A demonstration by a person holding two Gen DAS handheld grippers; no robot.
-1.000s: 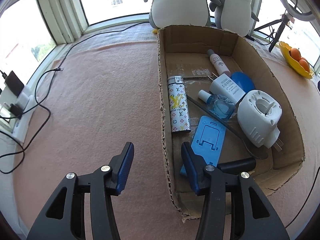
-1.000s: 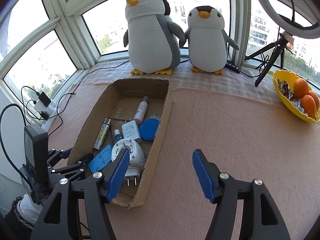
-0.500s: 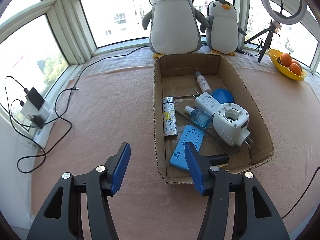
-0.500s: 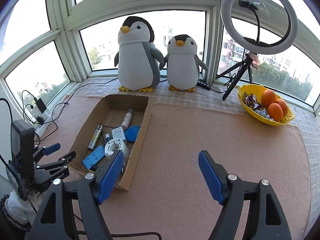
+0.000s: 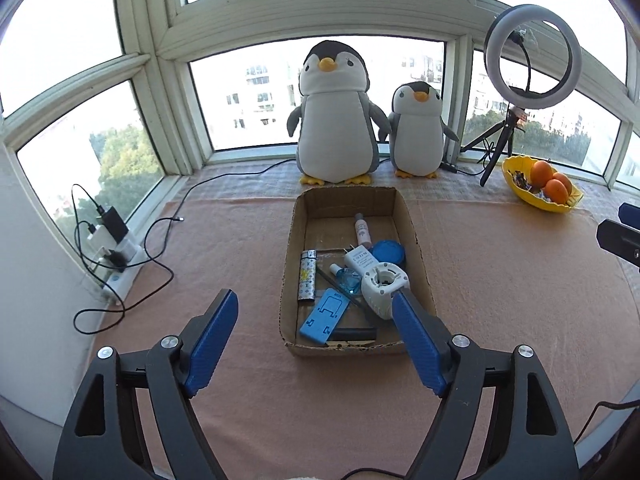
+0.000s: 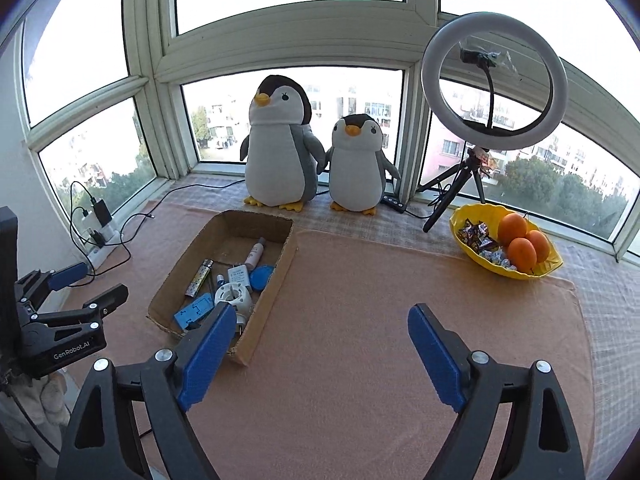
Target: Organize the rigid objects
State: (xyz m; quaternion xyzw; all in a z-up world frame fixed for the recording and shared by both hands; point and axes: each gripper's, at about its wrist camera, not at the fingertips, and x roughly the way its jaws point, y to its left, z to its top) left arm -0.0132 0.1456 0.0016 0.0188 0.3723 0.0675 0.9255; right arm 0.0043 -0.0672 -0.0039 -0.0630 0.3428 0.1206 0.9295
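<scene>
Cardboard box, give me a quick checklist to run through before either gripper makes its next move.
1. Left gripper open and empty: ok.
2. Right gripper open and empty: ok.
3. Both grippers away from the box, above the mat: ok.
4. Items inside the box, including lighter, blue stand, white plug, blue lid and bottle: ok.
5. Nothing loose on the mat near the box: ok in both views.
6. Items neatly arranged: not ok, they lie overlapping in a pile.
7. Anything hidden under the pile: cannot tell.
</scene>
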